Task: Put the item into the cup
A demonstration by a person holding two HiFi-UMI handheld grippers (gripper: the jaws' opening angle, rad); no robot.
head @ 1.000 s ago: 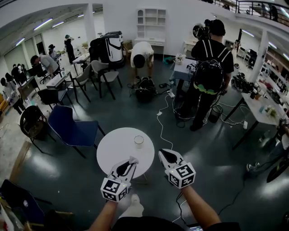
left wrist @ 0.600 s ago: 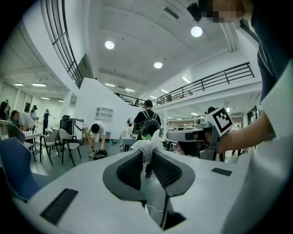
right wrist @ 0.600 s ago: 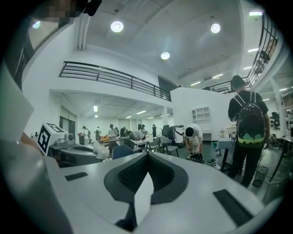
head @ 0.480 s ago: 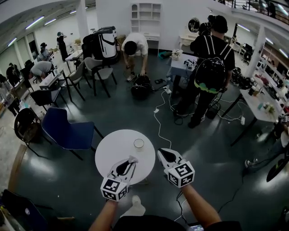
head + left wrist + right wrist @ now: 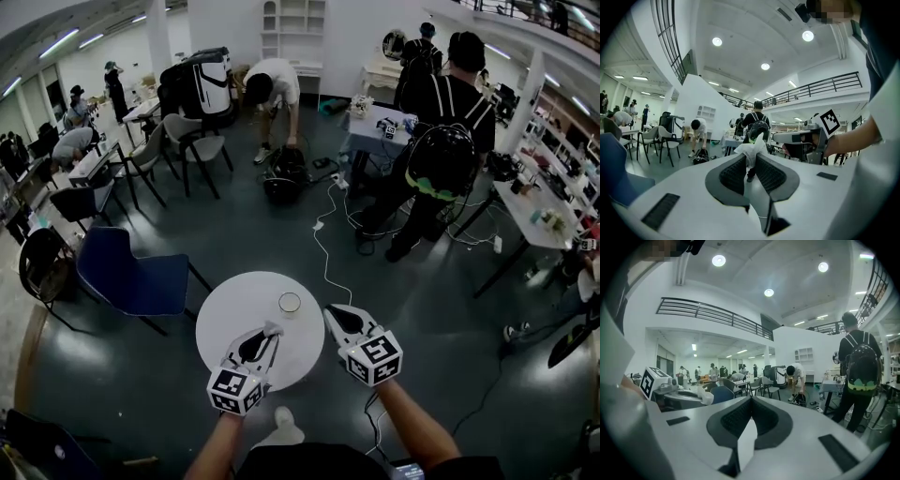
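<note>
Holding a crumpled white item (image 5: pixel 753 146) at its tips, the left gripper (image 5: pixel 270 335) has its jaws clamped on that wad, which sticks up above the pads. The gripper sits over the near edge of the round white table (image 5: pixel 230 309). The clear cup (image 5: pixel 290 303) stands upright on the table's right half, just beyond the held item and apart from it. The right gripper (image 5: pixel 332 315) is level with the table's right rim, near the cup, its jaws pressed together with nothing between them.

Surroundings: a blue chair (image 5: pixel 131 277) stands near the table's far left side. A white cable (image 5: pixel 322 246) trails over the dark floor beyond the table, toward a black bag (image 5: pixel 282 180). One person (image 5: pixel 270 86) bends over that bag. Another person, wearing a black backpack (image 5: pixel 441 159), stands well apart at far right. Grey chairs (image 5: pixel 199 150) stand further back on the left.
</note>
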